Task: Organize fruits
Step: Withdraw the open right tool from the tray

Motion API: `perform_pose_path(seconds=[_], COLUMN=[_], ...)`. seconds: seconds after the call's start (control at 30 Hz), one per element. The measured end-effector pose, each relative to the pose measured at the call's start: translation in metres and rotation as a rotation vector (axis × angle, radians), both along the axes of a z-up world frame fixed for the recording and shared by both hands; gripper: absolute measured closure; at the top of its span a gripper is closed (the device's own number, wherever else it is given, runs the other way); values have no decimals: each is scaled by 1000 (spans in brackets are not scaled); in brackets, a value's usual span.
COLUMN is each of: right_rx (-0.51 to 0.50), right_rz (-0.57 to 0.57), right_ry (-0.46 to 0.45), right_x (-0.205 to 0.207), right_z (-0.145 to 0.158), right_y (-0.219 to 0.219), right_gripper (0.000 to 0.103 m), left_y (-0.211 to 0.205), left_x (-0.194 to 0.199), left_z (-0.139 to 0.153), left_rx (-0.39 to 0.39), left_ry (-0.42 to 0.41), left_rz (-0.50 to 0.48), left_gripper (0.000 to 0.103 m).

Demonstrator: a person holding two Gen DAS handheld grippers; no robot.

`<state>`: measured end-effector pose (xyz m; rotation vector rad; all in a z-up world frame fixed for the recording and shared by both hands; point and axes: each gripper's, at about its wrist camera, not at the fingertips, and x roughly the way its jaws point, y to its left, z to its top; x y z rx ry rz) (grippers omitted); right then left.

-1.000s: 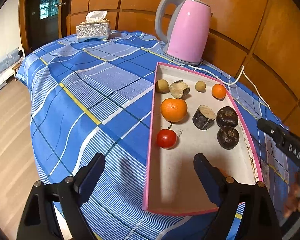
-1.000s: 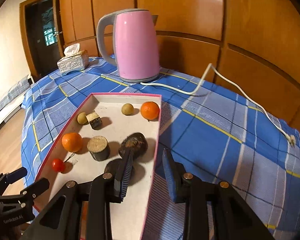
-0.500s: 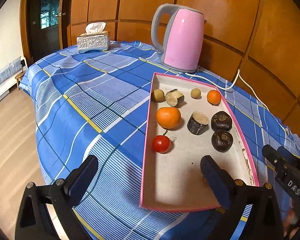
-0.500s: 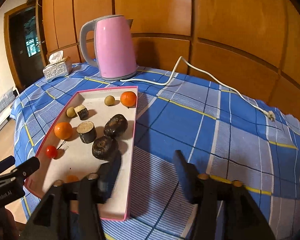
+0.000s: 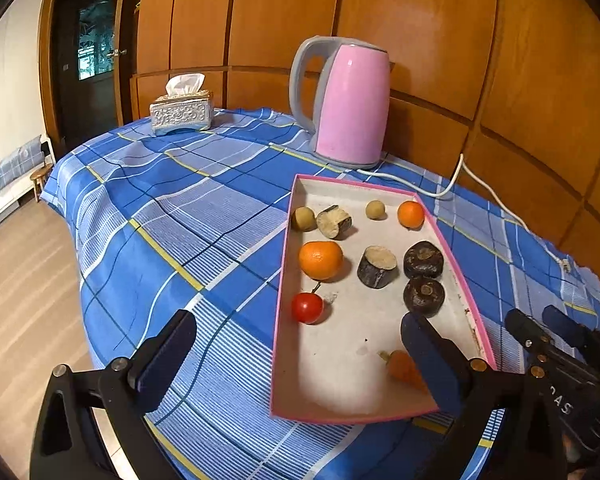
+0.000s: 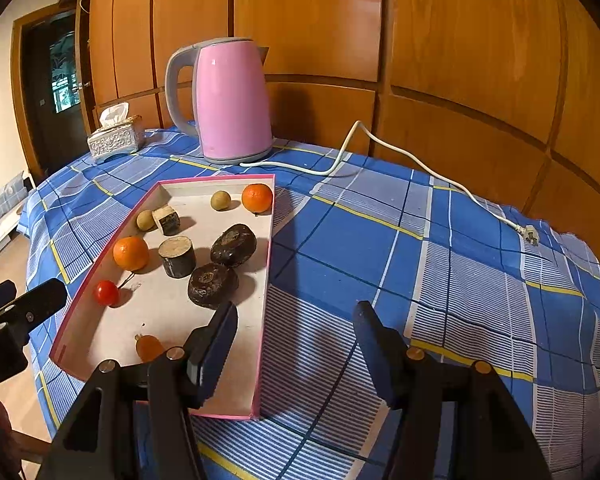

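A pink-rimmed tray (image 5: 284,280) (image 6: 266,280) lies on the blue plaid table. In it sit a large orange (image 5: 320,260) (image 6: 131,253), a small orange (image 5: 411,214) (image 6: 257,198), a red tomato (image 5: 307,308) (image 6: 106,292), two tan round fruits (image 5: 303,218), two cut stem pieces (image 5: 377,266) (image 6: 177,257), two dark round fruits (image 5: 423,258) (image 6: 213,285) and a small orange fruit (image 5: 400,365) (image 6: 148,347) near the front. My left gripper (image 5: 300,356) is open and empty over the tray's front left edge. My right gripper (image 6: 296,344) is open and empty at the tray's front right corner.
A pink kettle (image 5: 350,106) (image 6: 232,98) stands behind the tray, its white cord (image 6: 380,152) running right across the table to a loose plug (image 6: 529,235). A silver tissue box (image 5: 181,112) (image 6: 116,140) sits at the far left. The table edge drops to wooden floor (image 5: 20,280).
Both grippers have pulled back and risen from the tray. My right gripper has opened wider. A small orange fruit now shows at the tray's front.
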<state>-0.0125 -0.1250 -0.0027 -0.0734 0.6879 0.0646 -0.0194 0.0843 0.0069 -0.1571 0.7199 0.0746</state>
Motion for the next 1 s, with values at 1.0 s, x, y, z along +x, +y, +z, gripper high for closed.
perform_pose_path(seconds=[1.0], right_rx=[-12], right_rz=[13], right_ry=[-4], right_x=[-1], right_z=[0], right_y=[5], right_gripper=[42], left_y=[1], left_x=[0], left_z=[1], left_rx=[42], left_ry=[8], left_rz=[76], left_gripper=[0])
